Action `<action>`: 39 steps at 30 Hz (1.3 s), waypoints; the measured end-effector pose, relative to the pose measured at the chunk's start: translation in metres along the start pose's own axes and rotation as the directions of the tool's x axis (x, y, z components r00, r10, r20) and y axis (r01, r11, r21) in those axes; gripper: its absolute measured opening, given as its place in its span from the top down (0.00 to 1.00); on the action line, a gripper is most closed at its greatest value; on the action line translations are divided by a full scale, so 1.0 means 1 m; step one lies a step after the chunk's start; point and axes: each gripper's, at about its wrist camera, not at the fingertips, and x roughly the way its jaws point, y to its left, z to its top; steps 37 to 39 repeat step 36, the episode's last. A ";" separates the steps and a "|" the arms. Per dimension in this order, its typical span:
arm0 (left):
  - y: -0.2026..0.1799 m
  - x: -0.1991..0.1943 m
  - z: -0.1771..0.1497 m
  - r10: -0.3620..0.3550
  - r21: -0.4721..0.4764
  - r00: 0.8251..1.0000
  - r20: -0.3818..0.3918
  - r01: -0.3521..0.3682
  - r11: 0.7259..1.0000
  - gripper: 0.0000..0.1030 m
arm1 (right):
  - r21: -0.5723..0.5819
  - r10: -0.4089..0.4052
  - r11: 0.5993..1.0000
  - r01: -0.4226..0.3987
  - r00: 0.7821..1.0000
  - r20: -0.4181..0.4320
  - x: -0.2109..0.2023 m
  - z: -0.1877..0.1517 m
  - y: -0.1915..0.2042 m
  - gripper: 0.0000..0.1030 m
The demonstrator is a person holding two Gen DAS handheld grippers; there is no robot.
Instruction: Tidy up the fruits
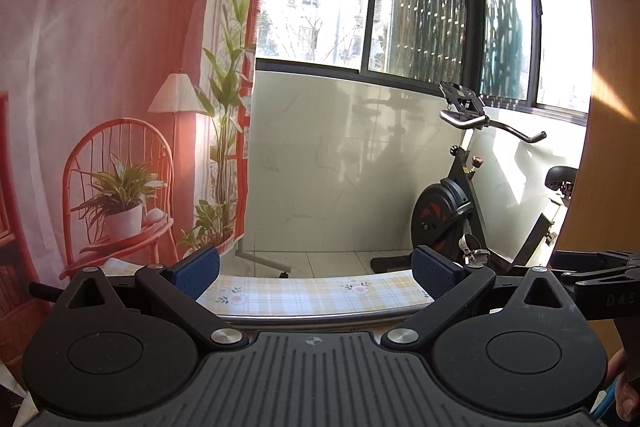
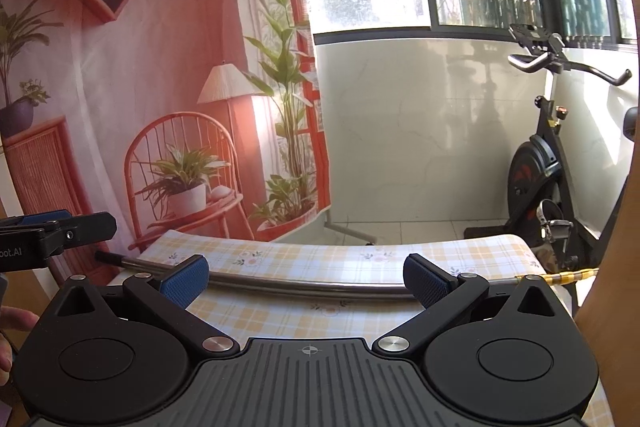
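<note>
No fruit shows in either view. My left gripper (image 1: 316, 273) stands wide open, blue pads far apart, nothing between them, raised over the far edge of the table with the yellow checked cloth (image 1: 312, 293). My right gripper (image 2: 306, 277) is wide open too, empty, above the same cloth (image 2: 280, 311). A metal rod (image 2: 300, 287) lies across the table beyond the right fingers. The left gripper (image 2: 60, 231) shows at the left edge of the right wrist view, and the right gripper's black body (image 1: 600, 279) at the right edge of the left wrist view.
Behind the table hangs a printed backdrop (image 2: 120, 87) of a chair, lamp and plants. An exercise bike (image 1: 480, 195) stands on the tiled floor under the windows (image 1: 400, 7). A wooden panel (image 1: 612, 107) rises at the right. A hand (image 2: 12, 331) shows at the left edge.
</note>
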 end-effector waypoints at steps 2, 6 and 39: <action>-0.001 -0.003 0.005 0.002 -0.015 1.000 0.015 -0.001 1.000 0.00 | 0.006 -0.005 1.000 0.005 1.000 0.020 -0.005 0.007 0.000 0.00; -0.005 -0.008 0.012 0.028 -0.013 0.999 0.036 -0.027 1.000 0.00 | 0.014 -0.004 1.000 0.004 0.999 0.050 -0.015 0.016 -0.002 0.00; -0.007 -0.016 0.020 0.070 -0.006 0.996 0.047 -0.070 0.998 0.00 | 0.023 -0.013 1.000 0.012 0.998 0.068 -0.024 0.021 0.001 0.00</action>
